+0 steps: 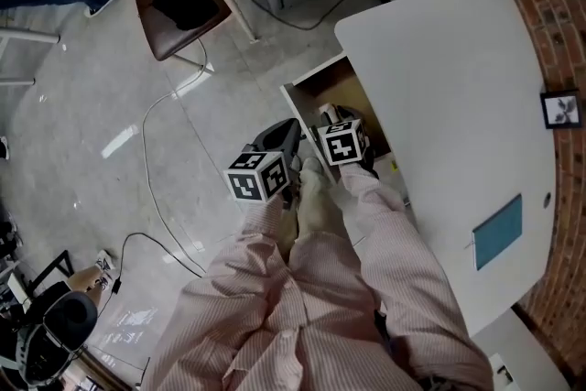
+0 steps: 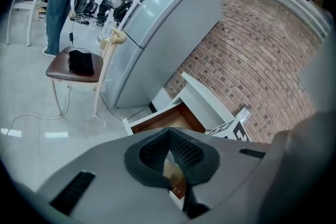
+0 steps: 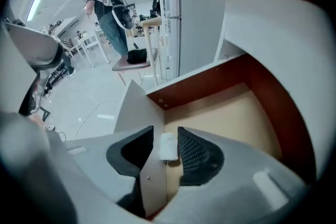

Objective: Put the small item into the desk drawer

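The white desk (image 1: 458, 105) has its wooden drawer (image 1: 309, 92) pulled out. My right gripper (image 1: 335, 114) reaches down into it. In the right gripper view its jaws (image 3: 165, 135) straddle the drawer's white wall (image 3: 137, 113), one jaw outside and one inside. A small white item (image 3: 168, 147) sits between them just inside that wall, against the inner pad, with a gap to the other pad. My left gripper (image 1: 284, 133) hovers beside the drawer's outer edge. Its fingertips (image 2: 169, 132) meet, nothing between them, and the drawer (image 2: 168, 119) shows beyond.
A brown chair (image 1: 183, 0) stands on the grey floor beyond the drawer, with cables (image 1: 151, 169) trailing past it. A grey cabinet (image 2: 163, 29) stands against the brick wall (image 2: 252, 55). A blue card (image 1: 497, 232) and a small frame (image 1: 560, 109) lie on the desk. A person (image 3: 113, 13) stands far off.
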Tool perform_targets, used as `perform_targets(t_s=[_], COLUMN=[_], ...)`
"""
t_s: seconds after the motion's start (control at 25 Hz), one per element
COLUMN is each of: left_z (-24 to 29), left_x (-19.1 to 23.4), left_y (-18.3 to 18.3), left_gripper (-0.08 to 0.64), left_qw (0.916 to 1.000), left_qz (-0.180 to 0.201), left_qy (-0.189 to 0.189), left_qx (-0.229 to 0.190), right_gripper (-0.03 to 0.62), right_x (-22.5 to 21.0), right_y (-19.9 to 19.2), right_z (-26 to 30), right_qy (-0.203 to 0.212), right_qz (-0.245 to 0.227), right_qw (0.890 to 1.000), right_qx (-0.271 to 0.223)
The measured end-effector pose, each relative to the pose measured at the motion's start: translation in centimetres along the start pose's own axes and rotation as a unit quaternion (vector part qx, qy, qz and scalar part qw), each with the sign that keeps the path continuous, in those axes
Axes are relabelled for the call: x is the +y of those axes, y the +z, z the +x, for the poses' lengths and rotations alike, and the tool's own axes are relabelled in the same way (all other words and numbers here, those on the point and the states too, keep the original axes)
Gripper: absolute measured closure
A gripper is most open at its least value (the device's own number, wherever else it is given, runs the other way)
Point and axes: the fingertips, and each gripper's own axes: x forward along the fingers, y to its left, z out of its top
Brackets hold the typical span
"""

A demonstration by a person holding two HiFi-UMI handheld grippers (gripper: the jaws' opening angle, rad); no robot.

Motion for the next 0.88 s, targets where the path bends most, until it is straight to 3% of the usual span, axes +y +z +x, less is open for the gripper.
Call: perform_targets(t_s=[0.16, 0.36, 0.6, 0.88], left_z=[-2.1, -4.5, -7.4, -10.5], left_x=[-1.7, -3.6, -6.3, -9.1], left_y=[0.9, 3.5, 6.0, 8.6], left_gripper=[0.56, 0.56, 0.56, 0.56], left_qw=[0.9999, 0.9985, 0.9951, 0.9862], left_qz=[0.013, 0.045, 0.081, 0.135], left_qy=[-0.01, -0.027, -0.047, -0.075], left_qx=[-0.001, -0.014, -0.033, -0.06], right_gripper=[0.5, 0.569, 0.584, 0.584], right_x=[1.8, 2.6, 3.1, 3.5], right_y=[1.8, 4.2, 7.4, 11.5], right_z=[-3.9, -9.2, -15.3, -22.3], right_qy=[0.027, 0.032, 0.052, 0.081], right_qz=[-0.001, 0.002, 0.028, 0.064], right_qw=[0.999, 0.996, 0.986, 0.964], right_qx=[-0.047, -0.089, -0.154, -0.247])
